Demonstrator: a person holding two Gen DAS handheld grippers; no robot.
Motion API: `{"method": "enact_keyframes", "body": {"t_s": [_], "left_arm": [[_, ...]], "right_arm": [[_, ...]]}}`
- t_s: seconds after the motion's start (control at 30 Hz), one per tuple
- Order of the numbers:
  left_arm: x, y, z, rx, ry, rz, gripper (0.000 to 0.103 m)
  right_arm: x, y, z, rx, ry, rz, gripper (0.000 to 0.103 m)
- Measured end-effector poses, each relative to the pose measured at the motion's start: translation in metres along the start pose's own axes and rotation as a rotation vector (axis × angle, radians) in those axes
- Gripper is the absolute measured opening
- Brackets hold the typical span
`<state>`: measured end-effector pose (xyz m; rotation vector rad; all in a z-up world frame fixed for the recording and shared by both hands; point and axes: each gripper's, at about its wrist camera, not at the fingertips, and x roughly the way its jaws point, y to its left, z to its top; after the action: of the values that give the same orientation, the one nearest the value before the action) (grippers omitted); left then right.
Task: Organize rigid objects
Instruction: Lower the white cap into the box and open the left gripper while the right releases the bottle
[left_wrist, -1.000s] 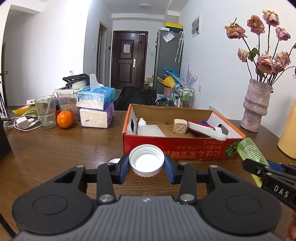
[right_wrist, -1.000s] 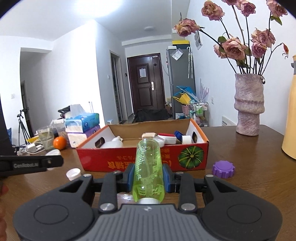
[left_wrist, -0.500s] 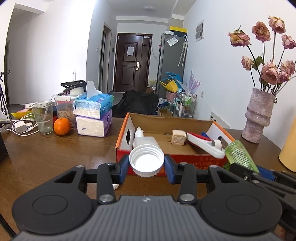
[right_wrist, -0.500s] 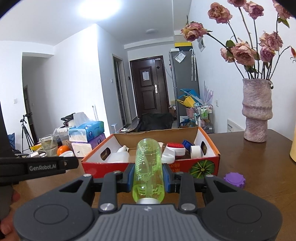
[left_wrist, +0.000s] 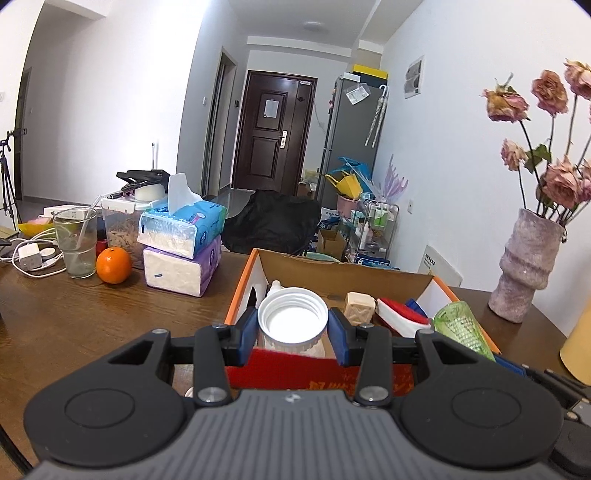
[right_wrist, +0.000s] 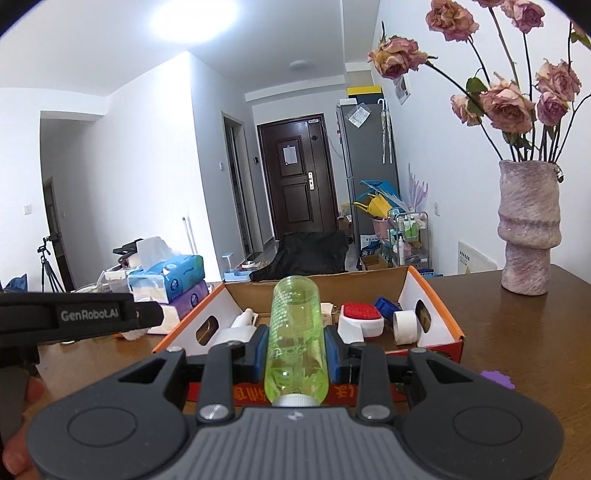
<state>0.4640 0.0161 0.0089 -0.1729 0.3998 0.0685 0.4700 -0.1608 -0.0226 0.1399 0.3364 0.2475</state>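
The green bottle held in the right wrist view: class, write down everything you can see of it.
The translucent lime-green plastic bottle is a smooth cylinder with faint printed text and a rounded base. It lies lengthwise along the right hand-held gripper, base pointing away toward the red cardboard box, its silvery-white neck end nearest the camera. The blue pads press on both its sides. It looks empty and is carried clear of the table.

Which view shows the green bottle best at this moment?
The right wrist view: the green bottle lies full length between the right gripper, pads pressing its sides. The left wrist view shows only its far end, at the right.
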Motion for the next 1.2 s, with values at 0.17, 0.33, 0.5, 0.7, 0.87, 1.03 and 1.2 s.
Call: {"method": "enact_keyframes", "body": {"t_s": [0.17, 0.33, 0.5, 0.7, 0.87, 1.03, 1.2], "left_arm": [[0.013, 0.002, 0.009, -0.018, -0.007, -0.001, 0.041], [0.026, 0.001, 0.014, -0.022, -0.008, 0.000, 0.041], [0.041, -0.002, 0.019, -0.018, -0.008, 0.002, 0.041], [0.059, -0.003, 0.026, -0.019, -0.007, 0.004, 0.041], [0.073, 0.000, 0.033, -0.021, -0.003, 0.005, 0.041], [0.086, 0.001, 0.038, -0.020, -0.002, 0.004, 0.041], [0.105, -0.002, 0.045, -0.006, 0.002, -0.004, 0.041]], "right_arm": [[0.015, 0.000, 0.003, -0.001, 0.008, 0.002, 0.030], [0.029, 0.000, 0.008, 0.002, 0.009, 0.004, 0.030], [0.045, -0.001, 0.010, 0.005, 0.016, 0.001, 0.030], [0.064, 0.000, 0.014, 0.010, 0.031, -0.008, 0.030], [0.081, 0.003, 0.018, 0.007, 0.042, -0.014, 0.030], [0.097, 0.004, 0.021, 0.014, 0.062, -0.030, 0.030], [0.119, 0.004, 0.024, 0.015, 0.088, -0.053, 0.030]]}}
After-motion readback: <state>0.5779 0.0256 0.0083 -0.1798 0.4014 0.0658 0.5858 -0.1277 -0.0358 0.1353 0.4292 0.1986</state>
